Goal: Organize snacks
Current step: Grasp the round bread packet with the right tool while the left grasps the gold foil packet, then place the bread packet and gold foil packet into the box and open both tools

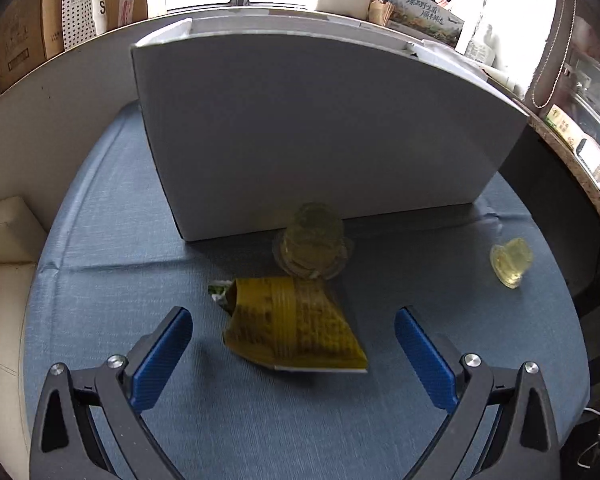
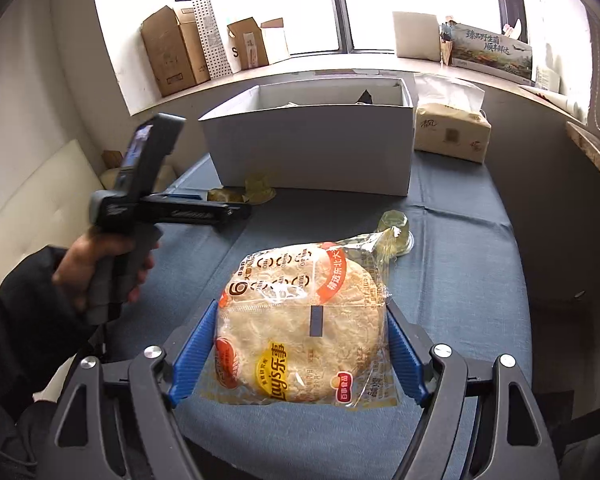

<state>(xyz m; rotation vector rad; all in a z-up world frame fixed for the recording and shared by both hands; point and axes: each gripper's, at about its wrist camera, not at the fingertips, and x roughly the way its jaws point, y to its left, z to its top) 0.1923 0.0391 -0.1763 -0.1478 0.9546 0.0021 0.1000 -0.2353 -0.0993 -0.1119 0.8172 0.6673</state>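
My left gripper (image 1: pixel 293 326) is open, its blue pads on either side of a yellow snack packet (image 1: pixel 296 324) lying on the blue cloth. A clear jelly cup (image 1: pixel 312 246) lies just behind the packet, against the white box (image 1: pixel 320 132). A second jelly cup (image 1: pixel 511 261) lies to the right. My right gripper (image 2: pixel 300 328) is shut on a clear bag holding a round flat cake (image 2: pixel 304 320), held above the table. The left gripper also shows in the right wrist view (image 2: pixel 236 212), near the box (image 2: pixel 312 148).
A blue cloth (image 1: pixel 100 240) covers the table. A tissue pack (image 2: pixel 452 136) stands right of the box. Cardboard boxes (image 2: pixel 176 52) and a printed carton (image 2: pixel 492 54) line the windowsill. A jelly cup (image 2: pixel 394 226) lies beyond the held bag. A stone counter edge (image 1: pixel 580 168) runs at right.
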